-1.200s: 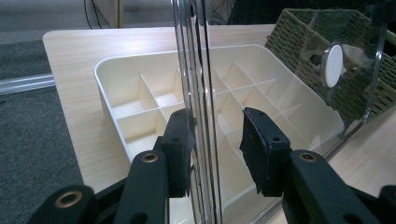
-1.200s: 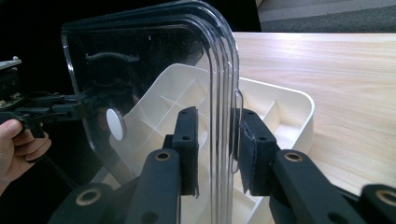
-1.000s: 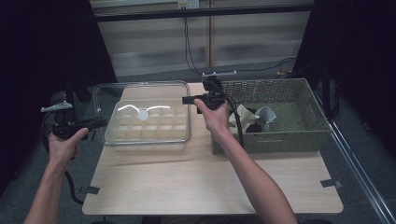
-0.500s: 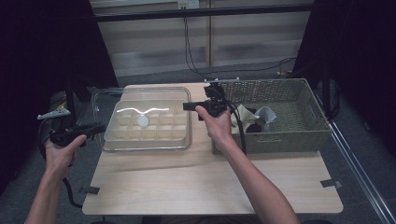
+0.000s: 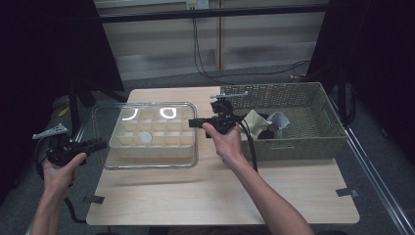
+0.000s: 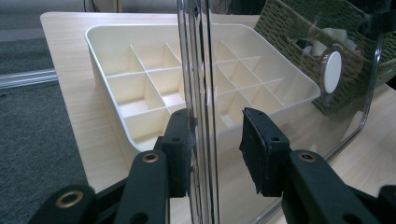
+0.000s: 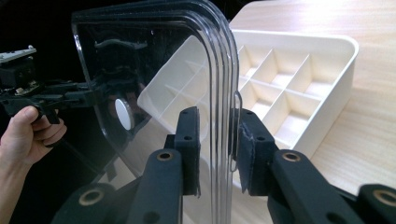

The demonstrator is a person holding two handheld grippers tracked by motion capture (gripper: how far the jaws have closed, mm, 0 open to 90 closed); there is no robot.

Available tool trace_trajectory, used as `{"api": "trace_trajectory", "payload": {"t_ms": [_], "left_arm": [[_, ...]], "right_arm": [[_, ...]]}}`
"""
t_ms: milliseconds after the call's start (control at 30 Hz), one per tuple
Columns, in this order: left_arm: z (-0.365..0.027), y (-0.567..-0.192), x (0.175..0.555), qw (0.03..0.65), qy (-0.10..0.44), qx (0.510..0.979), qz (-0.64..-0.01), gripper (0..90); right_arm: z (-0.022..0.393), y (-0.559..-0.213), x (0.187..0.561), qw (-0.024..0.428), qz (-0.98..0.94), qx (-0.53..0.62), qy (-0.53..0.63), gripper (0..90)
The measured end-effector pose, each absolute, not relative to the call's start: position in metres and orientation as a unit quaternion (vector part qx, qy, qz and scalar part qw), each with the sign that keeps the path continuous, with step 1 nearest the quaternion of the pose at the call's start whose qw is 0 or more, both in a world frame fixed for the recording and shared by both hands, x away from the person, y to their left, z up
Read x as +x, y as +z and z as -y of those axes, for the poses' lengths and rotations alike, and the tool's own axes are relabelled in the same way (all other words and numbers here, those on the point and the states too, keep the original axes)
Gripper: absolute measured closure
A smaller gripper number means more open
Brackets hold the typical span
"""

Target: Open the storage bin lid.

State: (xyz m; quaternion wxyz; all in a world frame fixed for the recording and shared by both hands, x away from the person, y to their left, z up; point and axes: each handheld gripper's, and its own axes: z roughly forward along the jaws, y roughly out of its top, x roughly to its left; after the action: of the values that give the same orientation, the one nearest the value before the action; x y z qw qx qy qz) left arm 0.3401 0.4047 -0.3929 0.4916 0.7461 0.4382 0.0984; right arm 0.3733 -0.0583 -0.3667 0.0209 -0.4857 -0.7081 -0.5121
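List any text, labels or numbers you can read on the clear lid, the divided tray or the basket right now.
None can be read.
Clear lid: no lettering; it has a plain white round knob.
Divided cream tray: blank.
Wicker basket: no label on it that I can make out; the things inside it are too small to tell.

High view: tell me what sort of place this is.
Probably a lab or test rig for recording handling work, not a home. A small wooden table stands on grey carpet, boxed in by black curtains, with loose cables running down the back wall and tape marks on the floor.
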Motion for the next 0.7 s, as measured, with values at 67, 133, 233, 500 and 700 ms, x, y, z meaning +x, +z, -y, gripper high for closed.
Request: {"api": "trace_trajectory", "payload": {"t_ms": [67, 133, 233, 500, 700], "left_arm": [[-0.405, -0.394, 0.337, 0.489, 0.096, 0.746, -0.442, 63.5], [-0.404, -0.396, 0.334, 0.487, 0.098, 0.743, -0.448, 63.6], [-0.405, -0.399, 0.331, 0.486, 0.098, 0.745, -0.446, 63.6], [-0.403, -0.41, 0.318, 0.482, 0.088, 0.752, -0.442, 64.0], [-0.404, -0.418, 0.307, 0.479, 0.081, 0.752, -0.445, 64.1]], "right_arm": [[0.057, -0.369, 0.369, 0.023, 0.711, -0.483, -0.51, 72.6], [0.056, -0.369, 0.365, 0.024, 0.716, -0.479, -0.507, 72.7], [0.055, -0.37, 0.361, 0.019, 0.721, -0.476, -0.504, 72.7], [0.059, -0.384, 0.349, 0.029, 0.722, -0.477, -0.5, 72.8], [0.059, -0.391, 0.341, 0.037, 0.723, -0.479, -0.496, 72.9]]}}
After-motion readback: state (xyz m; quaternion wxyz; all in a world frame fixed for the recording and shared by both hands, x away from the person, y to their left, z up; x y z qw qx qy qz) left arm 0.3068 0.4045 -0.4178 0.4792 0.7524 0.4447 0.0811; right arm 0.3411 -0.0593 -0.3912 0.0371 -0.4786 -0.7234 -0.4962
